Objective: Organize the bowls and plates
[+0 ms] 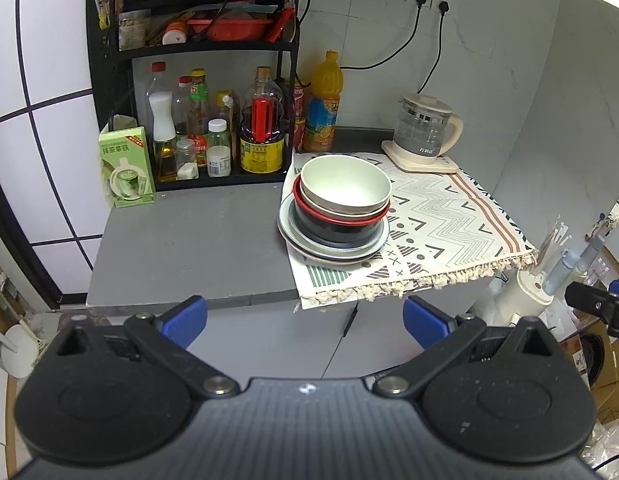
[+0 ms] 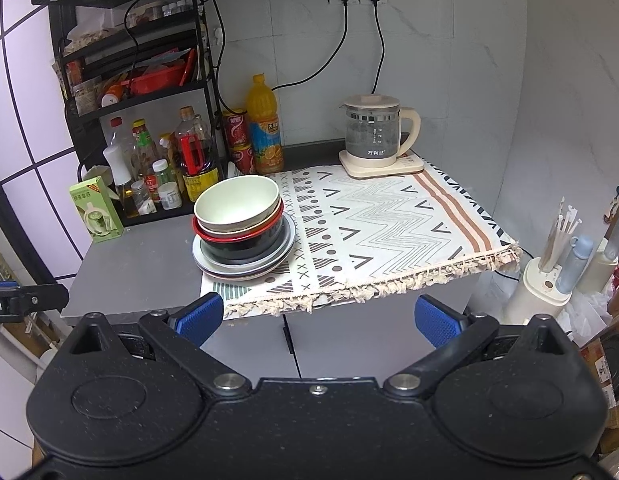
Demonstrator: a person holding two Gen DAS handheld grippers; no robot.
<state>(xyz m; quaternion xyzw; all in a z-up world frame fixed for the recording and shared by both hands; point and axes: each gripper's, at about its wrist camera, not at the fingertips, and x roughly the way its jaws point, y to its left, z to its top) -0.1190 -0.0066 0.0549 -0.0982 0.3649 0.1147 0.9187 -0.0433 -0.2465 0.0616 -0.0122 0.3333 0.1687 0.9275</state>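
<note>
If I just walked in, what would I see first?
A stack of bowls on plates sits at the left edge of a zigzag cloth on the grey counter. Behind it stand an orange juice bottle and a glass kettle.

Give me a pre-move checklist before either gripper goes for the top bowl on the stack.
1. Left gripper open, empty: ok.
2. Right gripper open, empty: ok.
3. Cream bowl on top, nothing inside: ok.
4. Stack level: not ok; cream bowl leans in the red-rimmed bowl.
5. Free space on patterned cloth to set dishes: ok.
6. Number of plates underneath: cannot tell.
</note>
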